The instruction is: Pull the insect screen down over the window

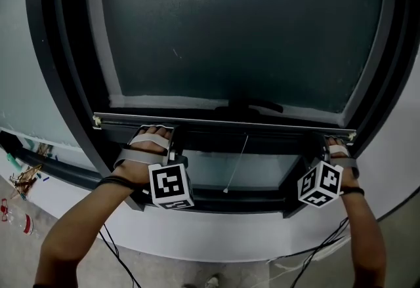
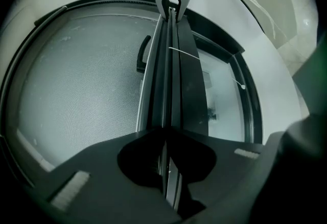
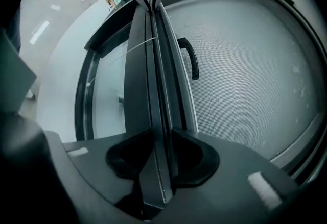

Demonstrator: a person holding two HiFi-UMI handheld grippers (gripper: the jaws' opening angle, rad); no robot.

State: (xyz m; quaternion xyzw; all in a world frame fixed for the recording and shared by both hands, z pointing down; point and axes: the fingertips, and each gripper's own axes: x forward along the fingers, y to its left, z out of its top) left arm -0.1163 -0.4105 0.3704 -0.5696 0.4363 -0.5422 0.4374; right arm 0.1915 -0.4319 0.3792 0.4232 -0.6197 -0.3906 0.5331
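You had left gripper [image 2: 166,135] and right gripper [image 3: 161,133] clamped on the long dark metal screen bar [image 1: 223,121], so a level, even pull seemed wisest.

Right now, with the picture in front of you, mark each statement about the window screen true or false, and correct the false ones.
1. The left gripper and the right gripper each have their jaws closed on the screen's bottom bar, near opposite ends. True.
2. The pull cord is held in the right gripper's jaws. False: it hangs free from the middle of the bar, between the two grippers.
3. The bar has reached the window's bottom frame. False: bare glass shows between them.
4. A black handle sits near the middle of the bar. True.
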